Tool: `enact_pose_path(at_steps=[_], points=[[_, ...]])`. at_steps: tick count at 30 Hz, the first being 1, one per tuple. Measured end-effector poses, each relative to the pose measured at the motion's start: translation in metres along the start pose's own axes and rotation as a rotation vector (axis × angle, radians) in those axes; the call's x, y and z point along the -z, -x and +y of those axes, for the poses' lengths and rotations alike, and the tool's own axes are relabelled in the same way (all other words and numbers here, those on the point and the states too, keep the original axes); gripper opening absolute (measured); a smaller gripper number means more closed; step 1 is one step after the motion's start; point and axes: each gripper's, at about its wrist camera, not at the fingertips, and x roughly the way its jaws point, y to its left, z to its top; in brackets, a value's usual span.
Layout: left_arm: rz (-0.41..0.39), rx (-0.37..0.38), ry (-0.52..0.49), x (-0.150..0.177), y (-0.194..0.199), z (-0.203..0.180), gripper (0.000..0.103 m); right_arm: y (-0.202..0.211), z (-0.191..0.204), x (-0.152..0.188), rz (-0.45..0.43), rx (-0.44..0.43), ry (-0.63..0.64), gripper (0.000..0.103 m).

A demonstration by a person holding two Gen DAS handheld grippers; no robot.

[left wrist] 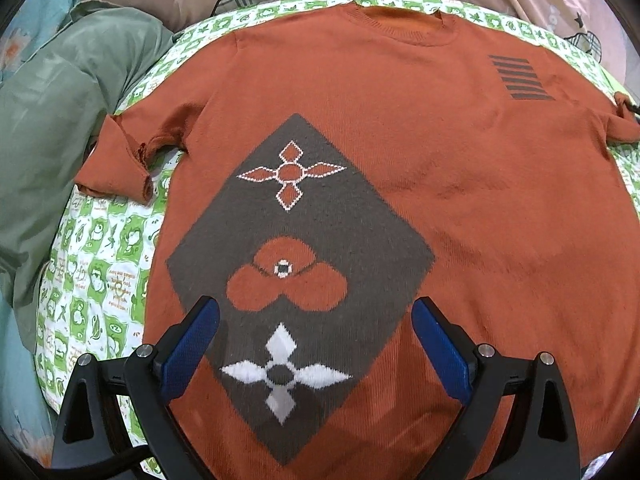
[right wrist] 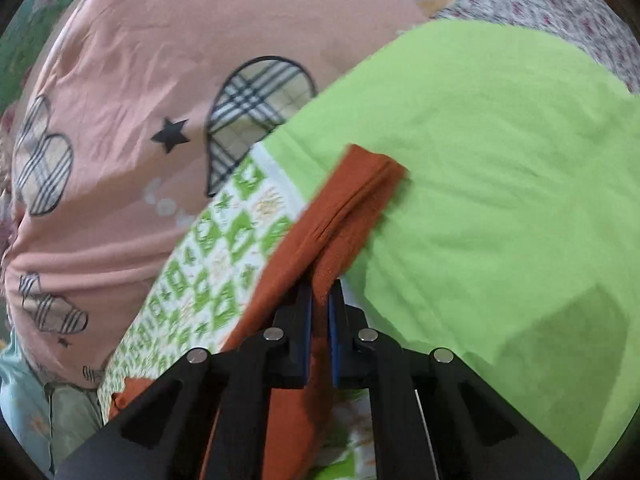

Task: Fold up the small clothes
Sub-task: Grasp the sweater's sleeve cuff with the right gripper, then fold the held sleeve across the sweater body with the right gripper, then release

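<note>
Left wrist view: left gripper [left wrist: 316,312] hovers, jaws apart, over the orange sweater [left wrist: 400,160]. Right gripper [right wrist: 320,304] clamps its sleeve [right wrist: 352,200], stretching toward one o'clock.

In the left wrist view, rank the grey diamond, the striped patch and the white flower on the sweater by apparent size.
1. grey diamond
2. white flower, though nearness to the camera may enlarge it
3. striped patch

Even, soft indoor light; right wrist view motion-blurred, both bowed with dark fisheye corners.
</note>
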Motion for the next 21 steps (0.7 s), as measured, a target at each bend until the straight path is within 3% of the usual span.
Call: enact_pose_path(at_steps=[6,14,17,21], points=[[-0.016,0.021,-0.002,0.001,0.003,0.000,0.097,0.038,0.078,0.039,0.039,0.081,0.248,0.007],[-0.060,0.058,-0.001,0.013,0.019,0.001,0.097,0.045,0.215,0.139,0.153,-0.030,0.530,0.007],[-0.070,0.069,0.027,0.018,0.023,0.012,0.097,0.038,0.286,0.193,0.071,0.129,0.825,0.007],[-0.086,0.068,0.066,0.022,0.028,0.032,0.097,0.015,0.345,0.245,0.113,0.108,0.929,0.007]])
